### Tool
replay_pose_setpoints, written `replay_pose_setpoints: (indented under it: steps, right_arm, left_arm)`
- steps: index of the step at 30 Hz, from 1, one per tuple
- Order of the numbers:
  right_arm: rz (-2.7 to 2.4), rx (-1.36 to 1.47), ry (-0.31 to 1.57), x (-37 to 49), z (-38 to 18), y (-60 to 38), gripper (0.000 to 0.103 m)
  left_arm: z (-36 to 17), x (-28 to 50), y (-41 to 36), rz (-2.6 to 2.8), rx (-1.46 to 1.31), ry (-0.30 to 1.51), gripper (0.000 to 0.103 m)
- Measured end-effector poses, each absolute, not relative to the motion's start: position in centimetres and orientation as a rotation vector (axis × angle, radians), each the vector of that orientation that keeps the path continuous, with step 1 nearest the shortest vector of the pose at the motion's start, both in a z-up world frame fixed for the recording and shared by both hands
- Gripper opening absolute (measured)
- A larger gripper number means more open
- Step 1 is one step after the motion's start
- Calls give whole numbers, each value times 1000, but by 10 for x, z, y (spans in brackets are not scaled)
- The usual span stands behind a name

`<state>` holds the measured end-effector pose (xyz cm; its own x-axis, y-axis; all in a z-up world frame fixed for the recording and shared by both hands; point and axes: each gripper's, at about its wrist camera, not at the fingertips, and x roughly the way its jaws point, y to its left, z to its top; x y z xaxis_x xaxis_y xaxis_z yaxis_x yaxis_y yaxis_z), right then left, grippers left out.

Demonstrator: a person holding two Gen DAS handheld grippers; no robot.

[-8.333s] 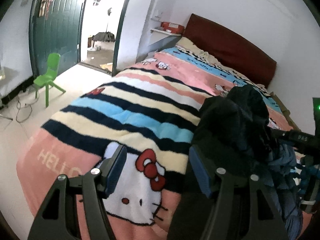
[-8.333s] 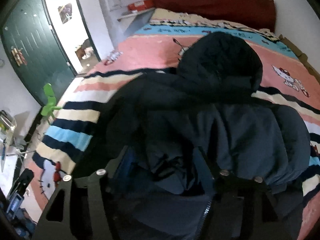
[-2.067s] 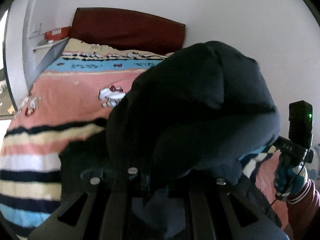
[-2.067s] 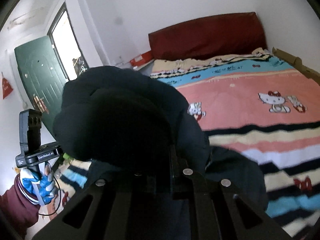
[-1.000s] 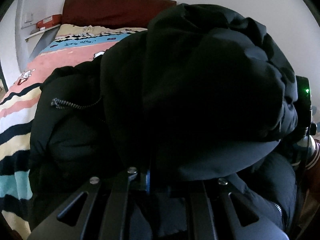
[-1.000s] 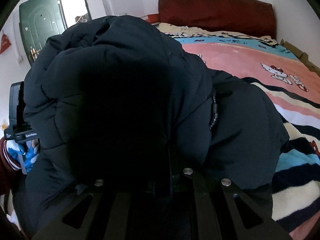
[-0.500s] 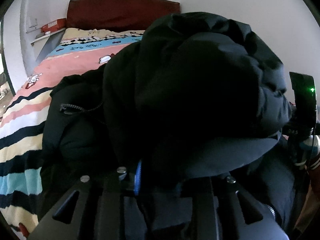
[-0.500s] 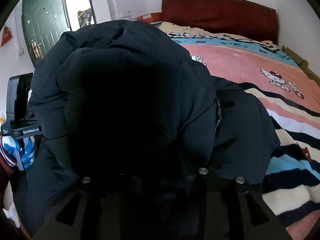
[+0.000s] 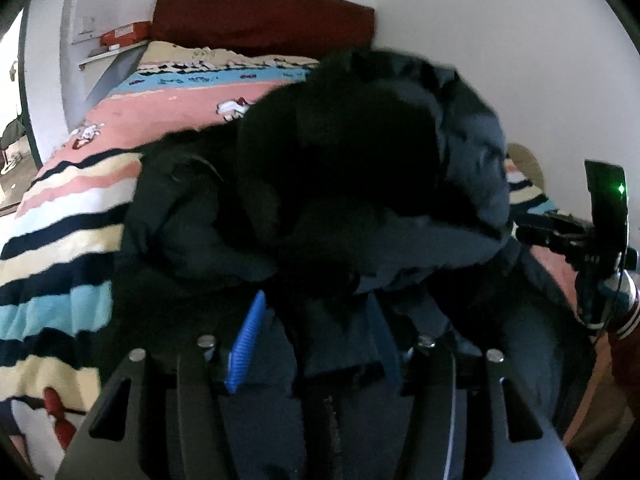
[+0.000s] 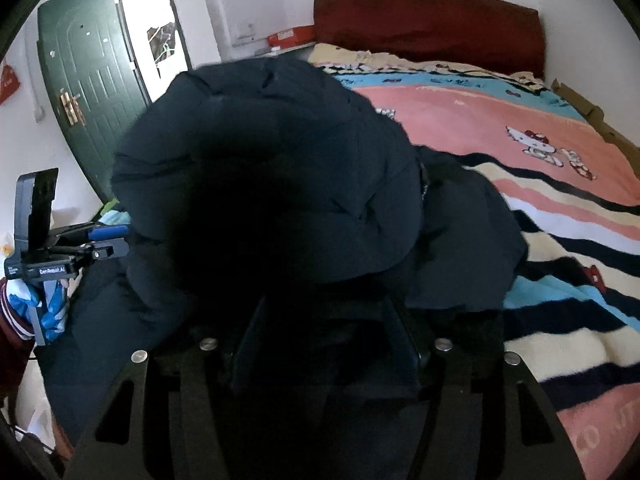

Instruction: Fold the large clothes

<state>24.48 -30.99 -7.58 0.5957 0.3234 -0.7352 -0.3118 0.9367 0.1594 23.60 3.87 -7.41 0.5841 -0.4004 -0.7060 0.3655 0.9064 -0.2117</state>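
Observation:
A dark navy puffer jacket [image 9: 360, 184] lies bunched on the bed, its hood [image 10: 264, 168] folded over the body. My left gripper [image 9: 316, 336] hovers at the jacket's near edge. Its jaws are opening, the blue pads [image 9: 245, 344] stand apart, and loose fabric lies between them unpinched. My right gripper [image 10: 328, 332] is at the other side of the jacket. Its jaws are opening too, with dark cloth lying slack between its fingers. Each view also shows the other gripper: the right gripper [image 9: 560, 236] at the right edge, the left gripper [image 10: 100, 244] at the left edge.
The bed has a striped cartoon-cat blanket [image 10: 560, 216] and a dark red headboard [image 10: 428, 20]. A green door [image 10: 84, 80] stands open at the left. A wall shelf holds a red box [image 9: 124, 38]. A gloved hand [image 10: 48, 308] grips the left tool.
Both pairs of jaws have gone from shut on the jacket to apart. Both grippers have drawn back and risen a little. The hood has settled onto the jacket body.

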Motion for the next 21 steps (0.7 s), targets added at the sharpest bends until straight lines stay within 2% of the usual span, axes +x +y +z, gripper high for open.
replay_pose_setpoints:
  steps: [8, 21]
  right_arm:
    - [364, 46, 766, 261, -28, -320, 58]
    - [380, 97, 714, 376, 4, -297, 59]
  left_arm:
    - [-33, 279, 46, -428, -80, 793, 51]
    - [8, 382, 10, -484, -145, 777, 51]
